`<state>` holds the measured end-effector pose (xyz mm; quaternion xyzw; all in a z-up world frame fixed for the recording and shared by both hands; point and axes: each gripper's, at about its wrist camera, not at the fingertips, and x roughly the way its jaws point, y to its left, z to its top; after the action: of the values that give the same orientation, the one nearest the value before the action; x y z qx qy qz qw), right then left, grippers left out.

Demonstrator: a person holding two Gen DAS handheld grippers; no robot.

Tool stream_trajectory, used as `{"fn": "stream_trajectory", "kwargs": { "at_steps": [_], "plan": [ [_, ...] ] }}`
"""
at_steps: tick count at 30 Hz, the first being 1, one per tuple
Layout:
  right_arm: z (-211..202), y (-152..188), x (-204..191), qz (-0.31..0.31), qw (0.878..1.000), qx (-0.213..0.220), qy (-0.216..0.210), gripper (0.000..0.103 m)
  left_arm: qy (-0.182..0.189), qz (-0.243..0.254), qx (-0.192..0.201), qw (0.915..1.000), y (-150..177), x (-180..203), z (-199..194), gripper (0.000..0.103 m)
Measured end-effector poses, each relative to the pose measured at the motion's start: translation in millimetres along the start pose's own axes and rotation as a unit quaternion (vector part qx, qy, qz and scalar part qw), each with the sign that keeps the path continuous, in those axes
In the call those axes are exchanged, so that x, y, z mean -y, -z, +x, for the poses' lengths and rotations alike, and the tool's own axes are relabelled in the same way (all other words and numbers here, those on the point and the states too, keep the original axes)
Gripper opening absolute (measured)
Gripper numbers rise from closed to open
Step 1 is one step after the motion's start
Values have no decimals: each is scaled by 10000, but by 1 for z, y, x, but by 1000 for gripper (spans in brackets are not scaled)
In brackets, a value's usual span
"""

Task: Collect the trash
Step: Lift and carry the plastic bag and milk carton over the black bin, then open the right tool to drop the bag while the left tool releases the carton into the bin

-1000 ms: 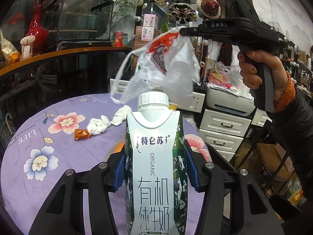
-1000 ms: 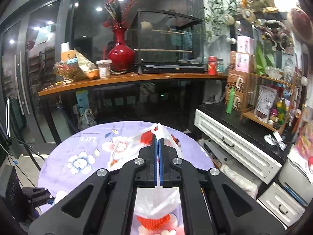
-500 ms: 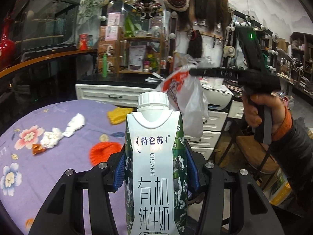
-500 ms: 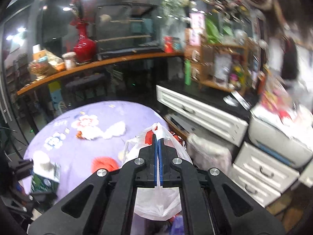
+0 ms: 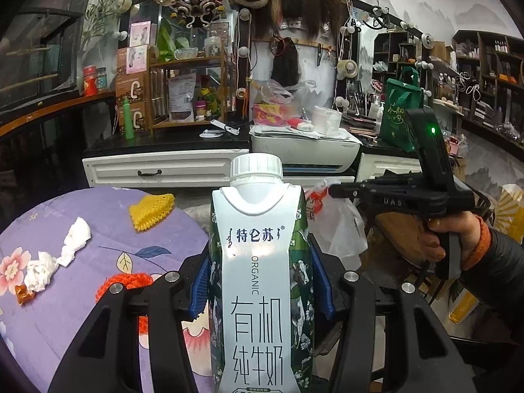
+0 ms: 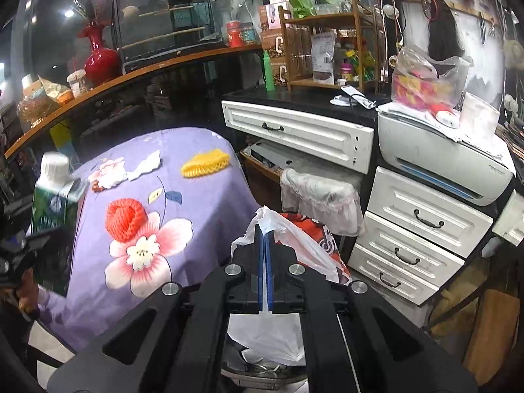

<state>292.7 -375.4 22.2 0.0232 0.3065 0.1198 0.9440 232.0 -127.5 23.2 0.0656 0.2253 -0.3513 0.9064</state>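
Observation:
My left gripper (image 5: 260, 290) is shut on a white and green milk carton (image 5: 258, 278) with a white cap, held upright above the table's edge. The carton also shows in the right wrist view (image 6: 54, 193). My right gripper (image 6: 263, 245) is shut on the rim of a white and red plastic bag (image 6: 304, 239), which hangs off the table's right side. In the left wrist view the right gripper (image 5: 330, 190) holds the bag (image 5: 337, 226) just right of the carton. Crumpled white tissues (image 5: 62, 255), an orange wrapper (image 5: 23, 293), a yellow foam net (image 5: 152, 211) and an orange foam net (image 5: 126, 283) lie on the table.
The round table has a purple flowered cloth (image 6: 183, 196). White drawers (image 6: 416, 229) and a printer (image 6: 442, 160) stand to the right, a lace-covered stool (image 6: 321, 196) between them and the table. A dark object lies on the floor under the bag (image 6: 262, 366).
My right gripper has carried the bag from above the table down to the right, off its edge. My left gripper has turned right with the carton, following the bag.

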Motion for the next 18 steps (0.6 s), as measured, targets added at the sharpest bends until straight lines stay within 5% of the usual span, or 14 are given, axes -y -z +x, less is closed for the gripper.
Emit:
{"fn": "stream_trajectory", "kwargs": {
  "at_steps": [15, 17, 18],
  "plan": [
    [103, 85, 18, 417, 9899, -1343, 189, 4, 229, -44, -318, 9992, 8, 17, 16, 51],
    [112, 94, 22, 546, 9871, -1493, 209, 17, 254, -40, -375, 9990, 8, 23, 21, 51],
    [113, 99, 26, 666, 9866, -1480, 169, 37, 274, -47, -408, 9988, 7, 25, 23, 51]
  ]
}}
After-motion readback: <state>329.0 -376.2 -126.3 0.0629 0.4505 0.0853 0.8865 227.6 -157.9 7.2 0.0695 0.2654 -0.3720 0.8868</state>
